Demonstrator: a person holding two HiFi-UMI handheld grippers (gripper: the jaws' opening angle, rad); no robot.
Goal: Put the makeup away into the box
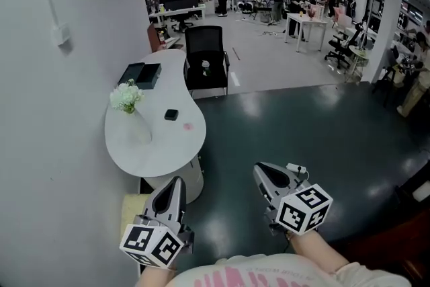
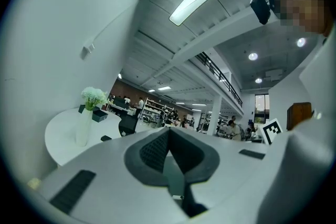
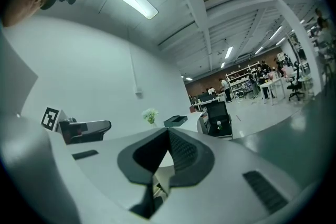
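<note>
The head view looks forward and steeply down from above both tongs, with the left tongs [image 1: 176, 186] at lower left, the right tongs [image 1: 263, 175] at lower centre, and the curved white counter [image 1: 151, 141] farther ahead at centre left. Each gripper view sits close behind its own tongs, facing roughly level. All three share the counter, its flower vase [image 1: 127, 104] and the black chair [image 1: 205, 64].

The left gripper [image 1: 175, 186] is held level, jaws closed on nothing. The right gripper [image 1: 265, 173] is held alongside, likewise closed and empty.
</note>
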